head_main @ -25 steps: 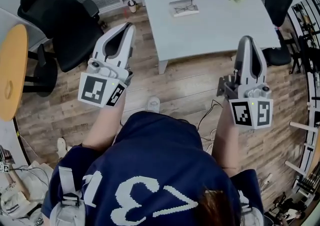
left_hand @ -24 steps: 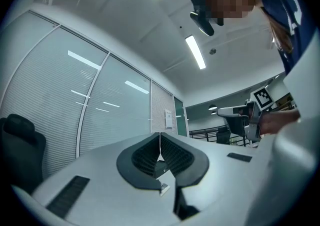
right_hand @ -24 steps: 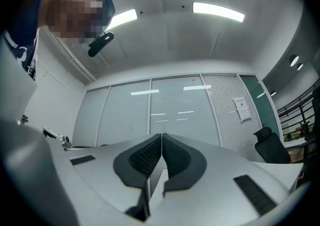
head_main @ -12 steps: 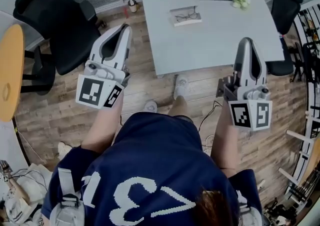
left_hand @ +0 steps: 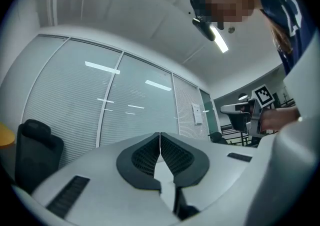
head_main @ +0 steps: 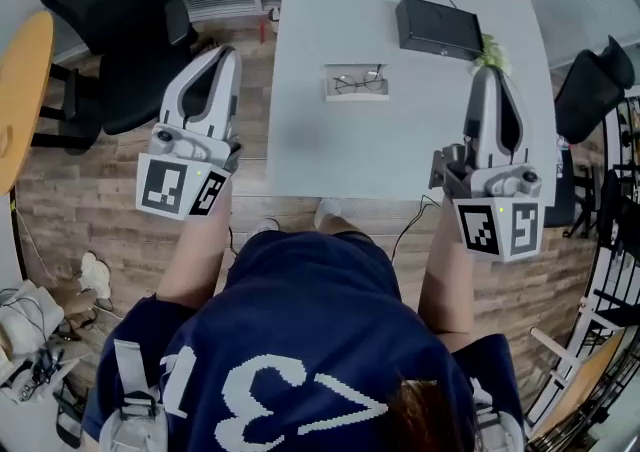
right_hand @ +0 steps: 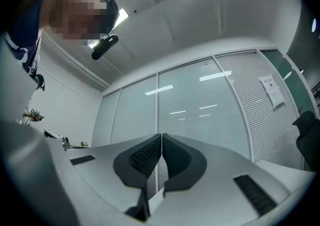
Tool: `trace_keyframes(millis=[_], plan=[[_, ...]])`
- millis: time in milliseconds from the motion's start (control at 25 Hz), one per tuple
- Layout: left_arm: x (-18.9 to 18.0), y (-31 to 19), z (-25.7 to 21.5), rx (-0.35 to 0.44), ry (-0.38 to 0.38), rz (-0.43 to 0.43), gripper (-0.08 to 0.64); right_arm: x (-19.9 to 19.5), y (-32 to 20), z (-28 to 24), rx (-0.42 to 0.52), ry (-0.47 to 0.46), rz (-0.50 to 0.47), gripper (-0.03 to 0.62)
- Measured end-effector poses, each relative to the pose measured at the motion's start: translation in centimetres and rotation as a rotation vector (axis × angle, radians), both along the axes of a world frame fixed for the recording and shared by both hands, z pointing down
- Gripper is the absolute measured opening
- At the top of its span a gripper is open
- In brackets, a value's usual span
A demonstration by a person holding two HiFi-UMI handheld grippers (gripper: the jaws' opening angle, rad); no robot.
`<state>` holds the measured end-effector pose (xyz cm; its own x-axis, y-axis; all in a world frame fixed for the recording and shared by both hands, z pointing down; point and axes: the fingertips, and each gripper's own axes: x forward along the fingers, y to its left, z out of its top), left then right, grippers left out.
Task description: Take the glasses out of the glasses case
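The left gripper [head_main: 227, 52] has its jaws pressed together, the ribbed black pads meeting along one line in the left gripper view [left_hand: 160, 142], with nothing between them. It touches nothing and is held in the air over the wooden floor [head_main: 120, 190], just off the left edge of the table [head_main: 330, 155]. Its camera looks up at a wall of glass panels with blinds.

The right gripper [head_main: 492, 76] is closed the same way, pads together and empty in the right gripper view [right_hand: 161, 142]. It hangs above the right part of the table, near the front edge.

In the head view the glasses [head_main: 360, 82] rest on the pale glasses case [head_main: 356, 93], which lies flat on the table between the two grippers and well apart from both. They are at about 3 o'clock from the left gripper's tips and 9 o'clock from the right gripper's tips.

A black box [head_main: 438, 28] sits further back on the table, at about 11 o'clock from the right gripper. A small green thing [head_main: 490, 56] lies just beyond that gripper's tips. A black chair [head_main: 110, 20] stands at 10 o'clock from the left gripper.
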<state>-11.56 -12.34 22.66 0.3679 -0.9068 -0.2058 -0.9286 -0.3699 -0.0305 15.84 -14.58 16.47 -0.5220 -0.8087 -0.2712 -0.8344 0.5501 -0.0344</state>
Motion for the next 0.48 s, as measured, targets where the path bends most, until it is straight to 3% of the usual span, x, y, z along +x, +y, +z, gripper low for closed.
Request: trace_keyframes(millis=[240,480], plan=[[1.7,-3.1,0.8,-0.028,-0.009,-0.101,0.018,1.9,-5.7,1.6,-0.048,0.01,-0.103,0.026],[2.7,-4.8,2.5,-0.077,-0.001,-0.112,0.018,0.3,-8.3,5.3,-0.125,0.094,-0.184,0.028]])
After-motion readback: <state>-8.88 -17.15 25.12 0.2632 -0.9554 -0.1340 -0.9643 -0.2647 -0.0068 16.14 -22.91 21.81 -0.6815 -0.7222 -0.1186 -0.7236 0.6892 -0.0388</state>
